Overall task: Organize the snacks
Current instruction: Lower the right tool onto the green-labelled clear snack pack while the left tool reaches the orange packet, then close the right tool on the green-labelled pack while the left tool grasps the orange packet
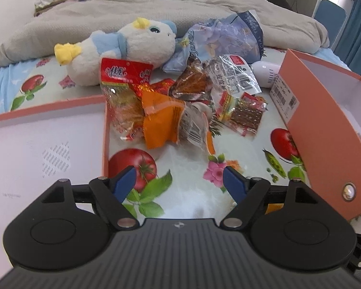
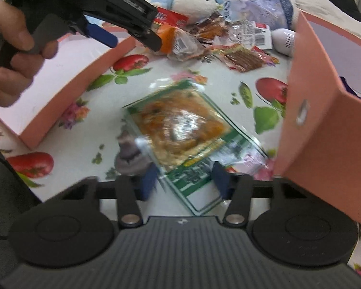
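Your right gripper (image 2: 184, 180) pinches the green-edged snack packet (image 2: 180, 130) just beside the pink box (image 2: 325, 125), while your left gripper (image 1: 179, 180) hangs spread over the fruit-print cloth (image 1: 187, 192), the snack pile (image 1: 180, 103) lying beyond it.

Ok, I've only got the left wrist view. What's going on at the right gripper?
Observer: A green-edged snack packet lies on the flowered sheet, with its near end between the right gripper's fingers.
Operator: Gripped?
Observer: The fingers flank it, but blur hides whether they press.
Operator: And my left gripper from there?
Observer: A hand holds the left gripper, and its tip is at the orange packet in the pile.
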Demonstrator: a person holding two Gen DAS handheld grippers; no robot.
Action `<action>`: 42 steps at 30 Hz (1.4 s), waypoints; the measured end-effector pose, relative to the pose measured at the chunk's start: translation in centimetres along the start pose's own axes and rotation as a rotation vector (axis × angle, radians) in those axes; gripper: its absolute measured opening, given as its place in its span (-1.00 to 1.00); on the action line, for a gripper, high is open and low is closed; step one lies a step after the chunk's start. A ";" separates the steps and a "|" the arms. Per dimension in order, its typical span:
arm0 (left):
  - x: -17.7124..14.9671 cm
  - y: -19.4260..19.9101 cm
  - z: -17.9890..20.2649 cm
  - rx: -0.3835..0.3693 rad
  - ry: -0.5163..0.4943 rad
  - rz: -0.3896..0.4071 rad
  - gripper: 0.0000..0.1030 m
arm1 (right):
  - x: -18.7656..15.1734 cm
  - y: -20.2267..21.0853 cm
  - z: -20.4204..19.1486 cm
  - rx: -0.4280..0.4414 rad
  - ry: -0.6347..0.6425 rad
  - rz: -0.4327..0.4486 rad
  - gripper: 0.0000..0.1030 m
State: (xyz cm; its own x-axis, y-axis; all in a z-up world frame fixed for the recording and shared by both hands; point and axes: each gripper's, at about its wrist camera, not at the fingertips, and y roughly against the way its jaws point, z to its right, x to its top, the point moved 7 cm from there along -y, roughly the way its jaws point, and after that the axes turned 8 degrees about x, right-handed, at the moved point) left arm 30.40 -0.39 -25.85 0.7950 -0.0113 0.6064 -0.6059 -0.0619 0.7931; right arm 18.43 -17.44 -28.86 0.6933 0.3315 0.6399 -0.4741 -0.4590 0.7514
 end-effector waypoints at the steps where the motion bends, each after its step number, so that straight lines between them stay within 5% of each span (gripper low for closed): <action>1: 0.2 -0.2 0.0 0.002 -0.006 0.005 0.61 | 0.2 -0.1 -0.1 -0.002 -0.001 0.001 -0.62; 2: 0.4 -0.3 0.0 0.002 -0.010 0.007 0.61 | 0.4 -0.2 0.0 -0.005 -0.002 0.000 -0.83; 10: 2.6 -2.9 0.2 0.008 -0.041 0.022 0.77 | 2.5 1.0 -0.5 -0.008 0.033 0.061 -0.76; 12: 3.4 -3.7 0.2 0.014 -0.047 0.025 0.80 | 3.1 0.7 -0.4 -0.005 0.026 0.072 -0.43; 13: 3.7 -4.0 0.2 0.016 -0.047 0.027 0.83 | 3.4 0.5 -0.2 -0.003 0.022 0.072 0.13; 14: 4.1 -4.4 0.1 0.017 -0.048 0.029 0.84 | 3.6 0.1 -0.1 0.001 0.025 0.075 0.49; 20: 5.9 -6.0 0.5 0.016 -0.075 0.059 0.84 | 4.9 -1.9 -0.3 0.008 0.063 0.054 0.70; 34: 6.4 -9.8 -0.1 0.062 -0.059 0.061 0.82 | 5.1 -4.7 1.9 -0.060 0.052 -0.016 0.75; 37: 6.3 -10.0 -0.3 0.028 -0.029 0.062 0.67 | 5.1 -4.6 2.4 -0.026 0.022 -0.010 0.74; 42: 6.0 -9.8 0.0 -0.003 -0.017 0.067 0.31 | 5.2 -4.5 1.9 -0.023 0.043 -0.007 0.42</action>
State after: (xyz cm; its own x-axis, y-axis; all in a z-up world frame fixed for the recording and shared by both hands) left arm 41.07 0.12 -29.98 0.7532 -0.0319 0.6570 -0.6576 -0.0574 0.7511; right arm 25.24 -15.22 -29.21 0.6729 0.3695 0.6409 -0.4822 -0.4380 0.7588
